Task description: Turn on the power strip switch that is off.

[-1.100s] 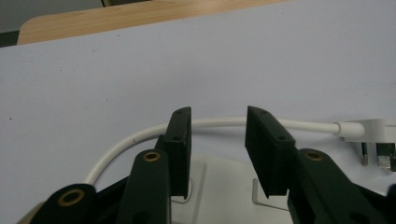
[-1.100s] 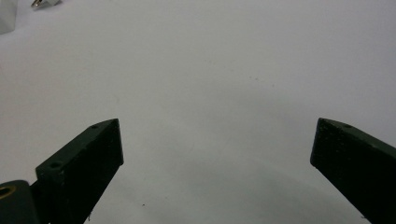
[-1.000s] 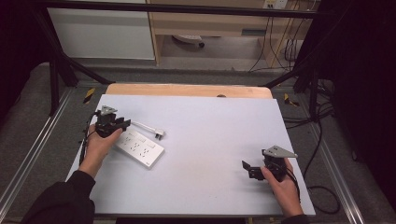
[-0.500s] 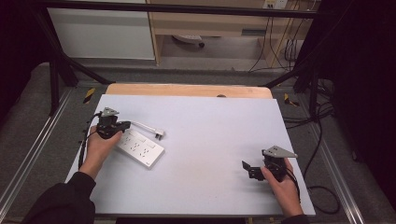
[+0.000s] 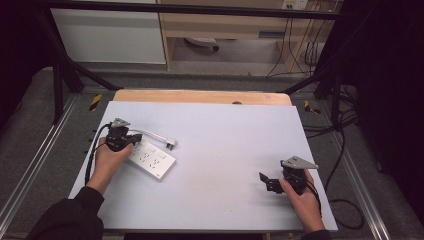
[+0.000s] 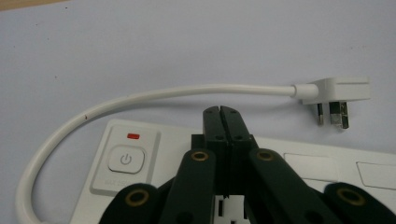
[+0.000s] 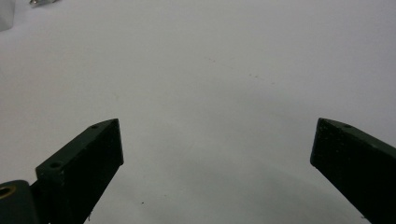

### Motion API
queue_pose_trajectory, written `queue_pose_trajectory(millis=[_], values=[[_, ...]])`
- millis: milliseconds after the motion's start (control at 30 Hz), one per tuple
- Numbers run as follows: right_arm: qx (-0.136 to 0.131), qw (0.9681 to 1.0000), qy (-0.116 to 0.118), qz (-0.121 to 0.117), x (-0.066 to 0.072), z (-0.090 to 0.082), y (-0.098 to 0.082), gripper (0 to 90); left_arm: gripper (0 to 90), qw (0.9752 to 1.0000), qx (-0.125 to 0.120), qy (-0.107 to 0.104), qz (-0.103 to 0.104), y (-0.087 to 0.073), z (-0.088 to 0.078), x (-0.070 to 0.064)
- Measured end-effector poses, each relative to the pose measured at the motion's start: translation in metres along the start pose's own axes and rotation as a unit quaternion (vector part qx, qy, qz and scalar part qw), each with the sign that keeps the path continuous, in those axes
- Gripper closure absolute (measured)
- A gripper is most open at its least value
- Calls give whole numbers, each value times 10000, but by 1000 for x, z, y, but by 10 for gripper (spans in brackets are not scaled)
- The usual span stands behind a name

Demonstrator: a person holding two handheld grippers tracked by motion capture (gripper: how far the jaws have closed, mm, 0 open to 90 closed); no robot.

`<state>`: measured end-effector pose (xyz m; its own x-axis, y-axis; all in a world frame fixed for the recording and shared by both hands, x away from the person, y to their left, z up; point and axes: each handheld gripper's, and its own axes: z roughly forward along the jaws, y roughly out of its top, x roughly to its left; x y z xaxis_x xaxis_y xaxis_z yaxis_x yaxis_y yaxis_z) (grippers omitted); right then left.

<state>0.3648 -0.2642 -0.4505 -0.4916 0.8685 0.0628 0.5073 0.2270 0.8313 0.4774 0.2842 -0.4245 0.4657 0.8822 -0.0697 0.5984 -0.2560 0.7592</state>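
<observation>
Near the left edge of the table [image 5: 215, 125], the left gripper [image 5: 118, 138] was held in the person's left hand [image 5: 107, 160], just over the left end of a white power strip [image 5: 150, 157]. In the left gripper view, its two black jaws were seen pressed together with nothing between them, their tips above the strip's top face, just right of the power button [image 6: 125, 160] and its small red indicator [image 6: 134, 136]. The strip was laid at a slant, its right end turned toward the table's near edge. A short white cord [image 6: 140, 100] was looped out from the strip's left end and carried back along its far side, ending in a white plug [image 6: 337, 91] whose metal pins were pointed toward the strip. The plug was set down on the table just beyond the strip, apart from it.

The middle of the table was left bare, a strip of wood showing along its far edge.

Near the right edge, toward the near right corner, the right gripper [image 5: 272, 182] was held in the person's right hand [image 5: 302, 202], well apart from the strip. In the right gripper view, its jaws were spread wide, with only the pale table surface between them.
</observation>
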Motion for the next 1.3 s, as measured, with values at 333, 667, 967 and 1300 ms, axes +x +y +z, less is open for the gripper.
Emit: queue_pose_trajectory(millis=[333,667,967,1300], values=[[19,10000,-22,-45,1,0,0,30,900,10000,-3,42,1,-3,1,-3],[17,10000,-34,-56,0,0,0,30,900,9997,14,192,144,-3,0,-3],[22,10000,-39,-60,0,0,0,30,900,9998,11,168,130,-4,0,-1],[16,9999,-70,-109,0,-1,0,31,900,10000,5,85,-6,-4,0,1]])
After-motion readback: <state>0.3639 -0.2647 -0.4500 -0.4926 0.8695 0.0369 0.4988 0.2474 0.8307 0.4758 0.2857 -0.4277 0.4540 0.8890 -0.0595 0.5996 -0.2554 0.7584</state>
